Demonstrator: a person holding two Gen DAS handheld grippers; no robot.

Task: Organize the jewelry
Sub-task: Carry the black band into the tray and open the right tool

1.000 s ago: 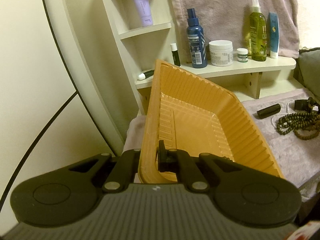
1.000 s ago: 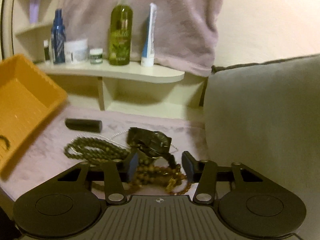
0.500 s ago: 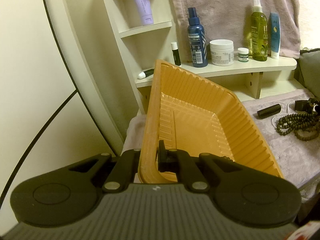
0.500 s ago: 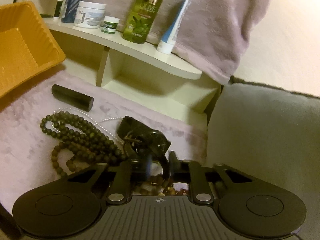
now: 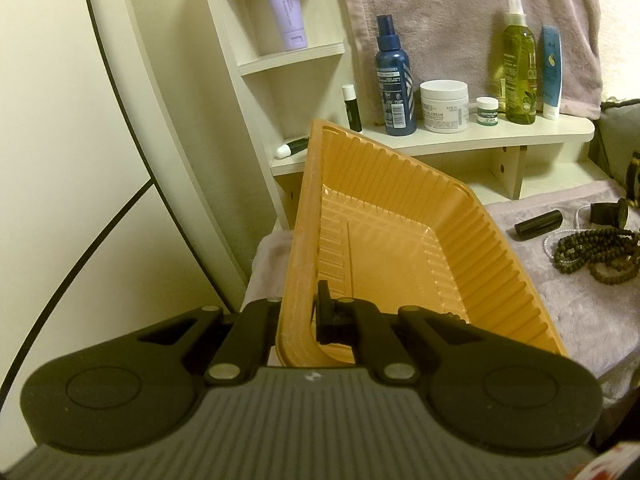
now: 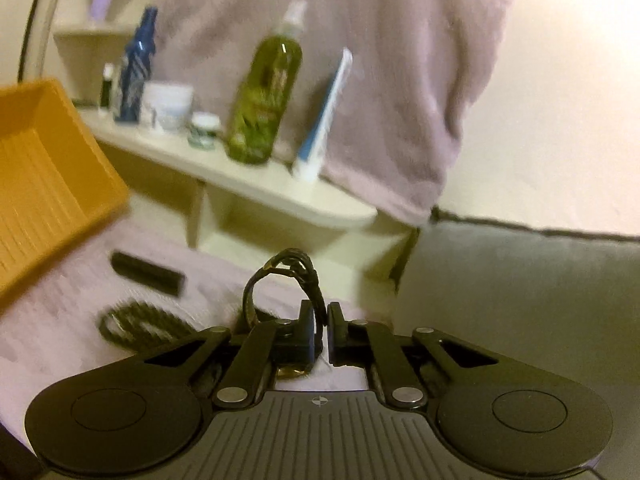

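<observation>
1. Gripping only a thin dark looped strap (image 6: pixel 280 280) between its closed pads, the right gripper (image 6: pixel 321 334) has little purchase; a swing could let the strap slide out and fall back onto the mauve plush cloth (image 6: pixel 60 320).
2. The left gripper (image 5: pixel 298 316) is clamped on the near rim of the ribbed orange plastic tray (image 5: pixel 400 248), which sits tilted; with so narrow a bite on a thin wall, the tray could twist or slip if bumped by the incoming piece.
3. The strap's free loop arches up ahead of the jaws and could snag the tray's rim on the way in.
4. Dark wooden bead strands (image 5: pixel 592 252) and a black cylinder (image 5: pixel 538 224) lie on the cloth well apart from the tray, so the stretch between is open.
5. A cream wooden shelf (image 5: pixel 480 136) loaded with bottles stands close behind the tray, and a grey cushion (image 6: pixel 520 280) bounds the right side; a high or wide sweep risks toppling the bottles.
</observation>
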